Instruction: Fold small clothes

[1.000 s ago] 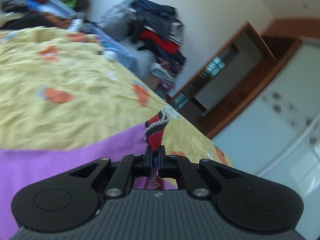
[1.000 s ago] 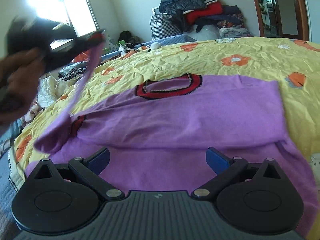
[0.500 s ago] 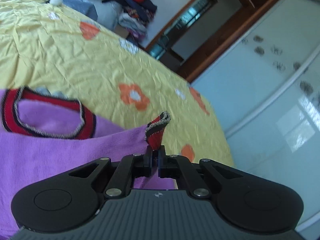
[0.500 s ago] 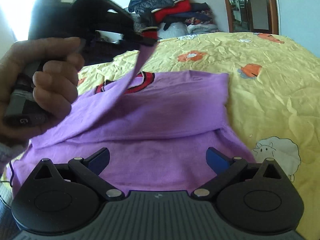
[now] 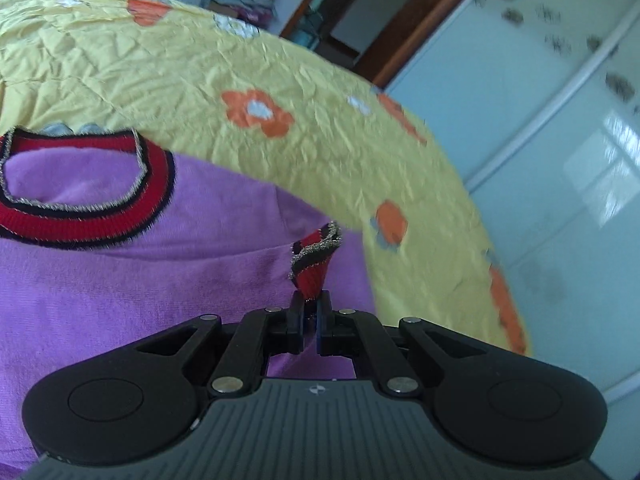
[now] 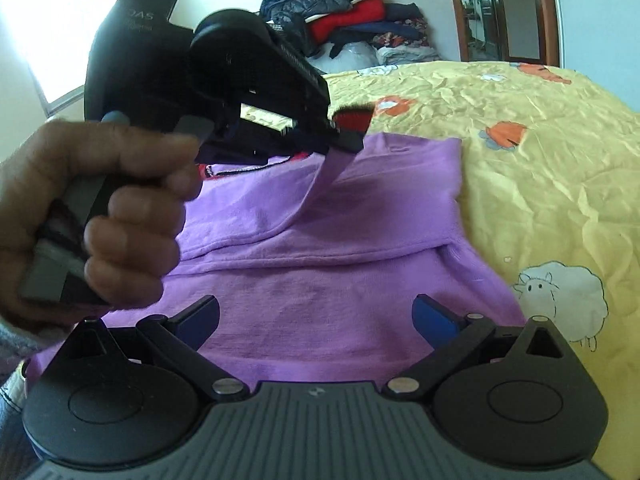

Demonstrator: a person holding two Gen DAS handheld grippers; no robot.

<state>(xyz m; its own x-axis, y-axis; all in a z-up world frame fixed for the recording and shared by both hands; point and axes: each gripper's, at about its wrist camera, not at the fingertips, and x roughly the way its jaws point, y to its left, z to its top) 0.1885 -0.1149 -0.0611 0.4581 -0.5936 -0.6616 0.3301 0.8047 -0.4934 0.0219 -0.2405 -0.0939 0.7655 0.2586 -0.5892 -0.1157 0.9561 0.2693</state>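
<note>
A small purple sweater [image 6: 320, 288] with a red and black collar [image 5: 92, 216] lies flat on the yellow flowered bed cover [image 5: 280, 80]. My left gripper [image 5: 310, 308] is shut on the sleeve's red striped cuff [image 5: 314, 264]. It holds the sleeve stretched over the sweater's body, near the right shoulder. In the right wrist view the same left gripper [image 6: 344, 136] and the hand [image 6: 100, 208] holding it hang above the sweater, the purple sleeve [image 6: 320, 184] trailing from it. My right gripper [image 6: 316, 312] stands open low over the sweater's lower part, nothing between its blue pads [image 6: 436, 316].
A pile of clothes [image 6: 348, 12] sits against the far wall beyond the bed. A wooden door frame [image 6: 504, 8] stands at the back right, a glass wardrobe front [image 5: 560, 160] beside the bed. A sheep print [image 6: 560, 300] marks the cover right of the sweater.
The left gripper carried the cuff rightward and down across the sweater, from the left side to over the right shoulder. The right gripper stayed open in about the same place.
</note>
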